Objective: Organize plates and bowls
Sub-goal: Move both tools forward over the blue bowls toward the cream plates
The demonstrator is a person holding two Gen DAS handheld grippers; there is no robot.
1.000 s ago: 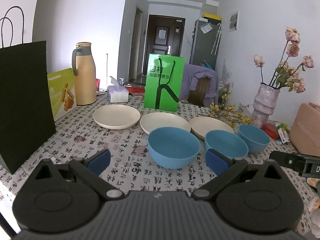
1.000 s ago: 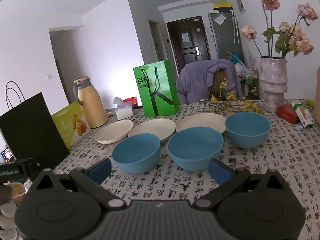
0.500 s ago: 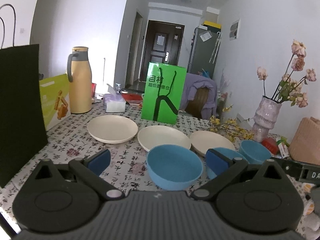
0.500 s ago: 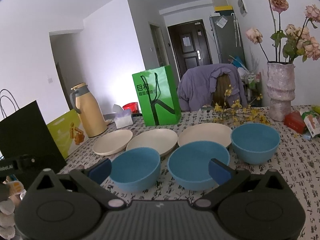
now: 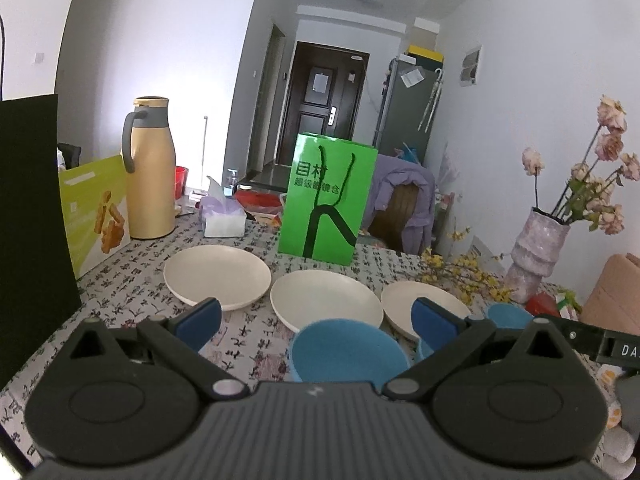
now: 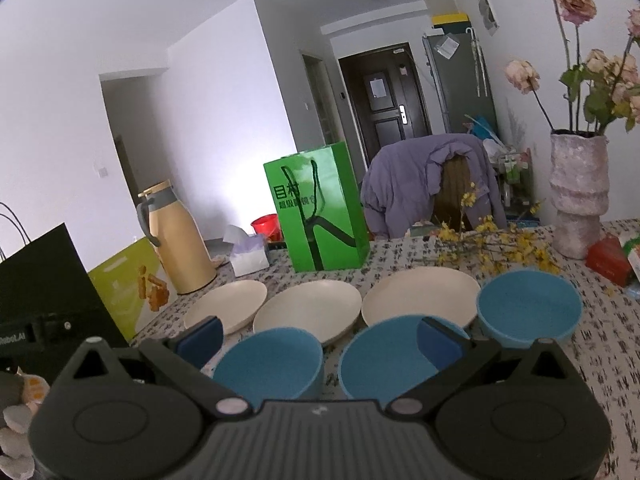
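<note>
Three cream plates lie in a row on the patterned tablecloth: left plate, middle plate, right plate. In front of them stand three blue bowls: left bowl, middle bowl, right bowl. The left bowl sits just ahead of my left gripper, which is open and holds nothing. My right gripper is open too, hovering near the left and middle bowls, touching neither.
A green paper bag stands behind the plates. A tan thermos, tissue box, yellow-green box and black bag line the left. A vase with flowers and yellow sprigs stands at right.
Both grippers have tilted up and drawn closer to the table level; the bowls and plates now sit lower in each view. Nothing on the table moved.
</note>
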